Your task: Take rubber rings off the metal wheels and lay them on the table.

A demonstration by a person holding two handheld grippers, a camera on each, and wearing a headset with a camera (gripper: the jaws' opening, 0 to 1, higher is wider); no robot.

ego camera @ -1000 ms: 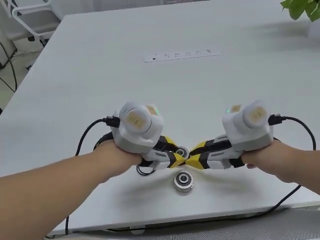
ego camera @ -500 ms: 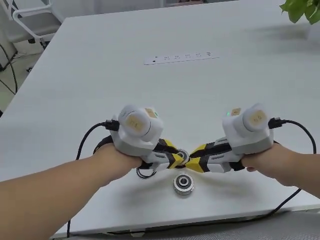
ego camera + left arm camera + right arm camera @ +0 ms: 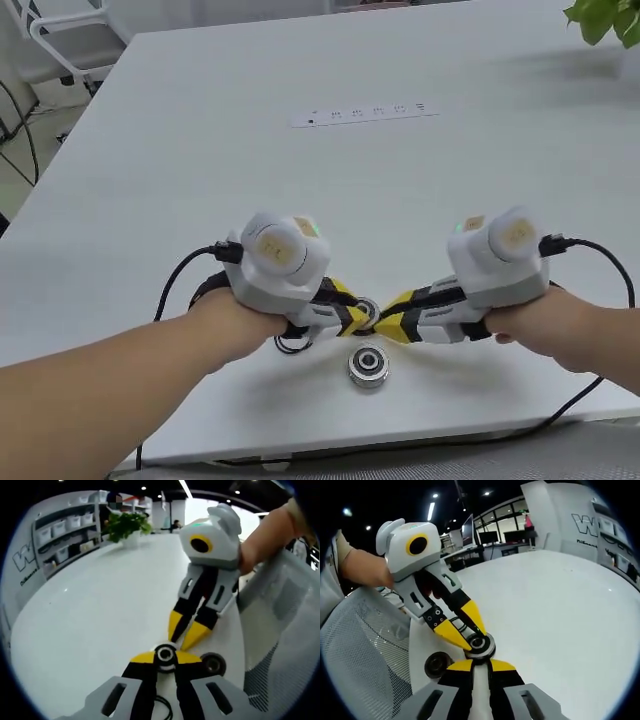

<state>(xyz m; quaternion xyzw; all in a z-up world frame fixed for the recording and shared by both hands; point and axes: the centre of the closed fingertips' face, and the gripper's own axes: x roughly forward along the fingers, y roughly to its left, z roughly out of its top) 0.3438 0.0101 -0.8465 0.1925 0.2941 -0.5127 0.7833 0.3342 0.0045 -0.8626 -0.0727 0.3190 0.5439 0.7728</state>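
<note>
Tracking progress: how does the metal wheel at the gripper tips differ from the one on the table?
The held metal wheel sits clamped in the left gripper; the loose metal wheel lies flat on the white table, untouched. The held one is farther from you, the loose one nearer. Both are round.

the head view looks down from above at the near edge of the white table [image 3: 200, 150]. the two gripper views sit low and very close. the left one faces the right gripper [image 3: 176, 643], and the right one faces the left gripper [image 3: 474, 639]. all three views share the small wheel [image 3: 366, 312] and the second wheel [image 3: 369, 364].
</note>
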